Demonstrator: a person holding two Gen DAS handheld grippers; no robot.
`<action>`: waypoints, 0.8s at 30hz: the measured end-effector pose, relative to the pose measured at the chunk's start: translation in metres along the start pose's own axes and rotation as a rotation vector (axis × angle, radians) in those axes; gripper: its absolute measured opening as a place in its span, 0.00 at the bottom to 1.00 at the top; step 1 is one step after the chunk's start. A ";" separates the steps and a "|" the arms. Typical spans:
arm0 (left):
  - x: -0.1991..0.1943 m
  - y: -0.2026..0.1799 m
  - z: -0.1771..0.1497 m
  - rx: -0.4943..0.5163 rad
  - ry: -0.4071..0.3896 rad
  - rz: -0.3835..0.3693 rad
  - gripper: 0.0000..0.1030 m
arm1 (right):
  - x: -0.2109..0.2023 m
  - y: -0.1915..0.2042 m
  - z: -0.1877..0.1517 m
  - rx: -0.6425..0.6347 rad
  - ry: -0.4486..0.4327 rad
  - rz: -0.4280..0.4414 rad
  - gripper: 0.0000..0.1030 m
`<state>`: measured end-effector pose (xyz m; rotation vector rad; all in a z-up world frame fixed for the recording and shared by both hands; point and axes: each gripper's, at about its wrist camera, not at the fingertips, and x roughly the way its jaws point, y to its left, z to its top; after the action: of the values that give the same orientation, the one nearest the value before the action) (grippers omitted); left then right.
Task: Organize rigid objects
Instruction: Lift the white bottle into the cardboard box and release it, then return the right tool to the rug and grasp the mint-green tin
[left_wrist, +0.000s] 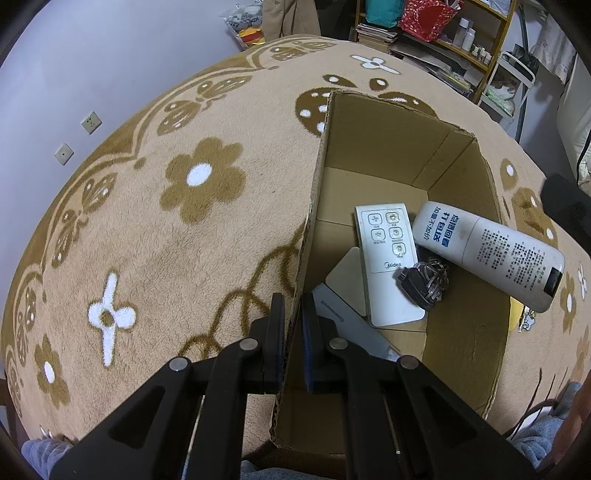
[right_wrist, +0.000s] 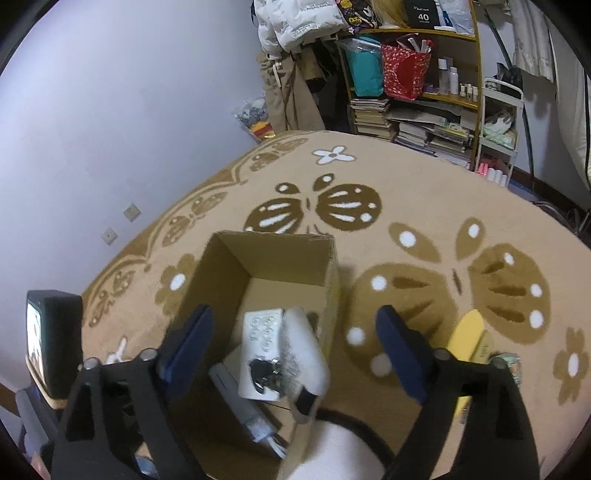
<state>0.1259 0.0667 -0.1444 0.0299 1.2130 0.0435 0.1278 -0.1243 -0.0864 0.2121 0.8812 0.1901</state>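
Cardboard box (left_wrist: 384, 147), open-topped, on a worktop under a tan floral blanket (left_wrist: 147, 221); contents: white Midea remote (left_wrist: 388, 258), larger white remote (left_wrist: 491, 251) leaning on the right wall, black key fob with rings (left_wrist: 421, 284). Left gripper (left_wrist: 293, 306): fingers clenched on the box's left wall. Right gripper (right_wrist: 295, 332): fingers released wide above the box, nothing between them.

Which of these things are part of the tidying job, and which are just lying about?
Job: cardboard box, Midea remote, long white remote, keys, left claw pinching the box wall, right claw open.

Lying about: patterned blanket, bookshelf, red bag.
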 end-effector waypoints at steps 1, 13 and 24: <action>0.000 0.000 0.000 0.000 0.000 0.000 0.07 | -0.002 -0.002 0.000 -0.003 0.001 -0.014 0.97; 0.000 0.000 0.000 0.000 0.000 0.000 0.07 | -0.017 -0.069 -0.017 0.091 0.012 -0.166 1.00; -0.001 0.000 -0.001 -0.002 -0.002 -0.001 0.07 | -0.003 -0.124 -0.041 0.226 0.072 -0.264 1.00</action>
<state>0.1242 0.0670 -0.1438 0.0275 1.2108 0.0438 0.1034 -0.2398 -0.1413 0.2979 0.9935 -0.1491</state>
